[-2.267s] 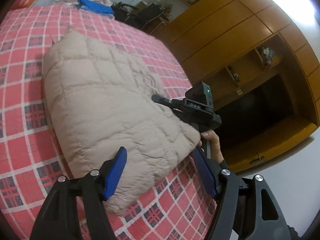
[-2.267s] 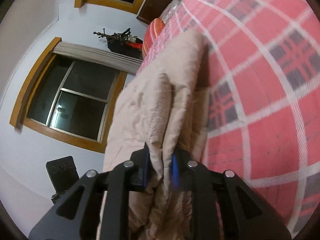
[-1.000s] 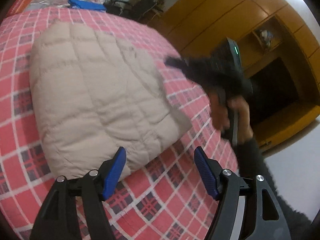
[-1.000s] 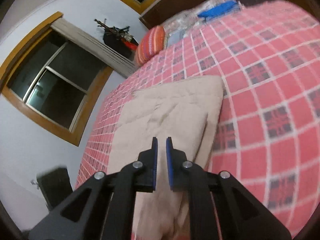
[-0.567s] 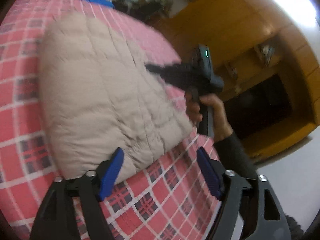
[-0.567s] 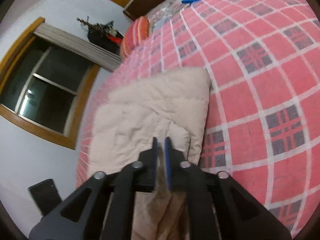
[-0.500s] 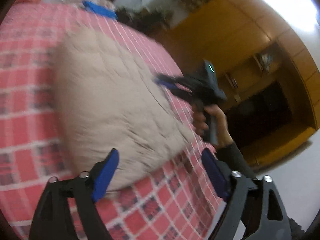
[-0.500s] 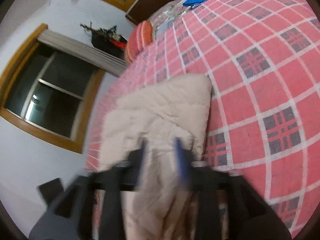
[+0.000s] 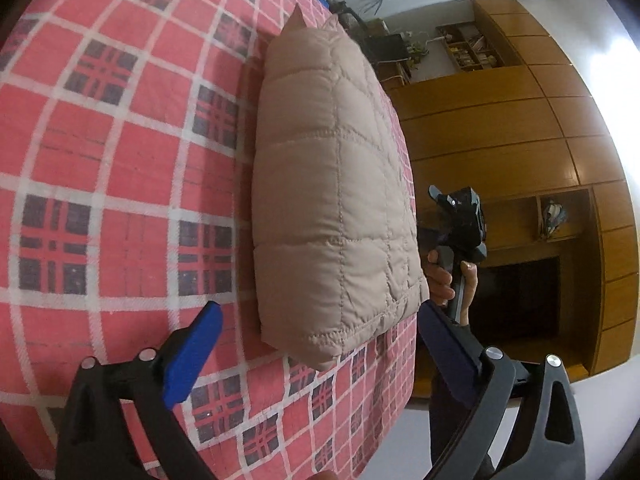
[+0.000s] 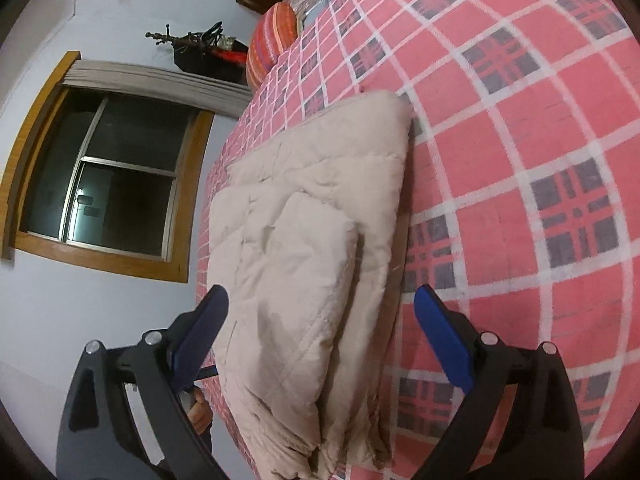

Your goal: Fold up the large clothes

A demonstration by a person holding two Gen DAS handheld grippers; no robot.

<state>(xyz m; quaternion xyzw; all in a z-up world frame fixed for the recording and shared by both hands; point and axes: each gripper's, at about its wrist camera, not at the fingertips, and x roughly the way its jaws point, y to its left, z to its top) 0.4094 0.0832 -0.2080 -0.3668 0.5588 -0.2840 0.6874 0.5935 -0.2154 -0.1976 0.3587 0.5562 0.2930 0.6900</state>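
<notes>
A beige quilted jacket [image 9: 332, 200] lies folded into a thick rectangle on the red plaid bed [image 9: 120, 152]. My left gripper [image 9: 316, 344] is open, its blue pads on either side of the jacket's near corner without touching it. In the left wrist view the right gripper [image 9: 456, 220] is held in a hand beyond the jacket's right edge. In the right wrist view my right gripper [image 10: 320, 320] is open, and its fingers straddle the layered end of the jacket [image 10: 312, 248], with a gap on both sides.
The bed's edge [image 9: 400, 380] drops to the floor on the right. Wooden wardrobes [image 9: 520, 140] stand beyond it. A striped pillow [image 10: 272, 44] and a blue item lie at the bed's far end. A window [image 10: 108, 184] is in the wall.
My right gripper let go of the jacket's folded end and opened wide. The left gripper stayed open and swung round to the jacket's near corner.
</notes>
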